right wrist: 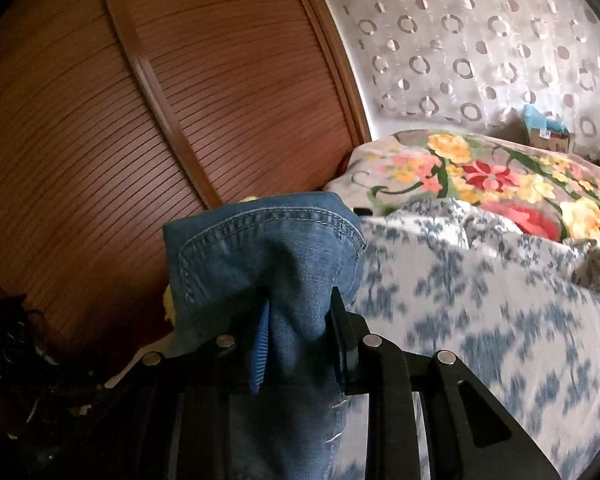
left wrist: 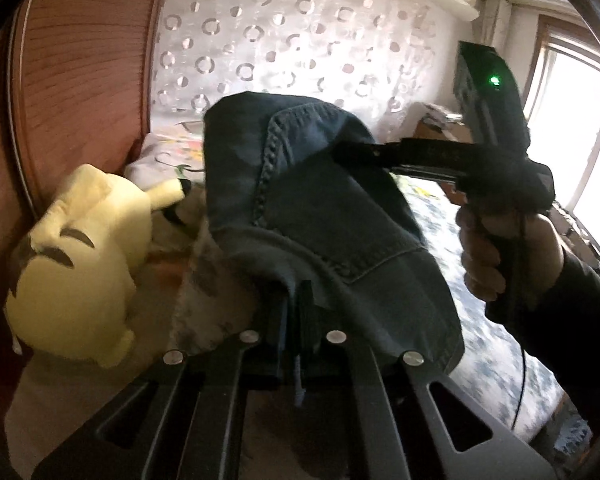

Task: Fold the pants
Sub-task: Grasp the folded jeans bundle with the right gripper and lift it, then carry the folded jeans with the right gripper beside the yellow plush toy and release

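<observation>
While pinched, bunched blue jeans

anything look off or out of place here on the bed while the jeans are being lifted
Nothing is damaged or spilled. One odd item: a yellow plush toy lies tipped against the wooden panel, right beside the jeans. The left tool and right tool each pinch bunched denim, so the jeans hang crumpled rather than flat.

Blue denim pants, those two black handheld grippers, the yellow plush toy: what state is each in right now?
Blue denim pants: lifted, bunched, gripped at two spots.
Left black gripper: shut on the pants.
Right black gripper: shut on the pants, thick fold between its fingers.
Yellow plush toy: lying untouched beside the wooden wardrobe door.
</observation>
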